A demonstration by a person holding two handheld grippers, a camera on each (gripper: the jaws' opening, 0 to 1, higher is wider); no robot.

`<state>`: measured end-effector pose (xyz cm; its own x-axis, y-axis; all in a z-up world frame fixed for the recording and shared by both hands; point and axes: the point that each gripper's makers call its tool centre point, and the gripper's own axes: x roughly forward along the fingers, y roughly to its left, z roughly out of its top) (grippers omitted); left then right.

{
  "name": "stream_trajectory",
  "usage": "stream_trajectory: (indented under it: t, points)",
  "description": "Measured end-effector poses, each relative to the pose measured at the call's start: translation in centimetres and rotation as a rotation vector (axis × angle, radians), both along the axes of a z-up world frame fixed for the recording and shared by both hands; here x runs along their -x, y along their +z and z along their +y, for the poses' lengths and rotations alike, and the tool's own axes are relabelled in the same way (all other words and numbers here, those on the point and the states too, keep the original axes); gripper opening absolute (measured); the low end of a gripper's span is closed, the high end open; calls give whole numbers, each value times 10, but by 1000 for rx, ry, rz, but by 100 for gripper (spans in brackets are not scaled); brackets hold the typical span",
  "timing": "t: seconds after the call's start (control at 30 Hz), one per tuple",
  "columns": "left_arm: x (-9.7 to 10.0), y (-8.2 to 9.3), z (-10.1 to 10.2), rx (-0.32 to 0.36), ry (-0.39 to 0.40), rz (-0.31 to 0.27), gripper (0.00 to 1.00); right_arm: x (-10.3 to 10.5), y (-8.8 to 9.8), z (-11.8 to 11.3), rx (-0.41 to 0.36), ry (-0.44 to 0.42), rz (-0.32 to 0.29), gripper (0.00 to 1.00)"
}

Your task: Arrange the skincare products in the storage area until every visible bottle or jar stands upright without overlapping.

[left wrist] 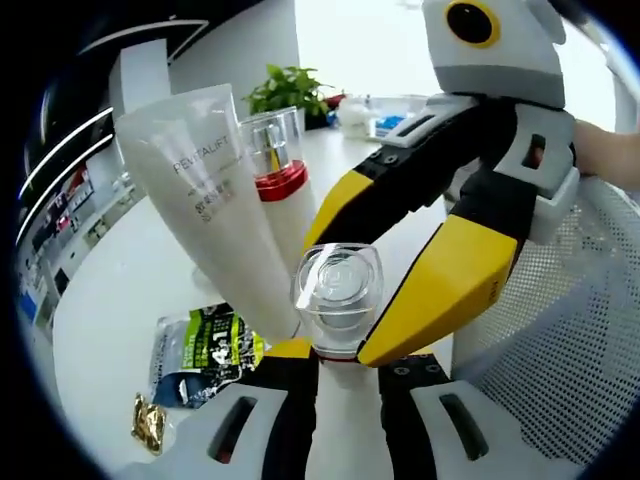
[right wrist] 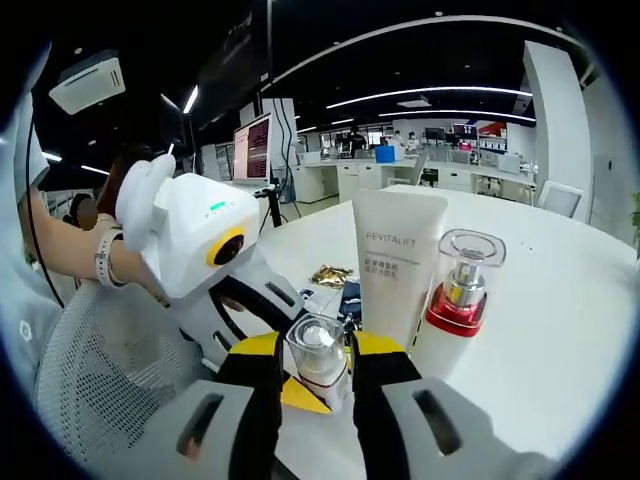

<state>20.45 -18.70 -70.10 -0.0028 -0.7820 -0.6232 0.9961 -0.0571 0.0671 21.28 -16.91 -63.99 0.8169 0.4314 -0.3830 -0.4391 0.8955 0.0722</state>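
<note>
A small white bottle with a clear cap (left wrist: 338,285) (right wrist: 316,345) sits between both grippers, above the table. My left gripper (left wrist: 340,368) is shut on its white body from below; in the right gripper view the left gripper (right wrist: 300,388) reaches in from the left under the bottle. My right gripper (right wrist: 318,358) is shut on the clear cap, and its yellow jaws flank that cap (left wrist: 340,300) in the left gripper view. Behind stand a white REVITALIFT tube (left wrist: 210,190) (right wrist: 400,250), wide end up, and an upright pump bottle with a red collar (left wrist: 278,165) (right wrist: 458,290).
A green and black sachet (left wrist: 205,350) (right wrist: 350,295) and a gold wrapper (left wrist: 150,420) (right wrist: 330,275) lie on the white table (left wrist: 110,290) (right wrist: 560,300). A white mesh chair (left wrist: 560,330) (right wrist: 90,370) is close by. A person's arm (right wrist: 70,250) holds the left gripper. A potted plant (left wrist: 290,90) stands far back.
</note>
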Motion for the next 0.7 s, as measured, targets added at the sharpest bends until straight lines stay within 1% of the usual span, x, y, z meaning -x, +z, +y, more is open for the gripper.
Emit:
stream_trajectory:
  t: [0.07,0.13,0.2,0.27,0.37,0.47,0.53,0.57,0.6,0.67,0.7]
  points:
    - [0,0,0,2,-1,-3,24,-1,1,-1,-4,-7,-5,29]
    - [-4,0,1,-3,-2,-31,27,0,0,-2,-1,-8,-2,31]
    - [-6,-2,3,-16,8,-38,30,1,-1,0,-1,1,7,31]
    - [-10,-5,7,-39,28,-32,29,2,-4,1,27,11,15,31]
    - [-15,-5,11,-51,44,-54,30,4,-8,3,50,32,29,31]
    - [-17,-6,15,-64,57,-42,28,6,-12,3,62,37,44,30]
    - [-18,-6,17,-70,63,-48,28,7,-19,0,75,34,79,29]
    - [-19,-6,18,-75,66,-50,27,9,-25,-3,104,38,108,28]
    - [-19,-7,19,-79,67,-51,26,10,-30,-7,123,23,133,28]
    - [-18,-8,21,-89,66,-41,23,11,-38,-12,124,7,180,27]
    - [-17,-8,22,-95,67,-35,21,10,-38,-11,117,12,179,26]
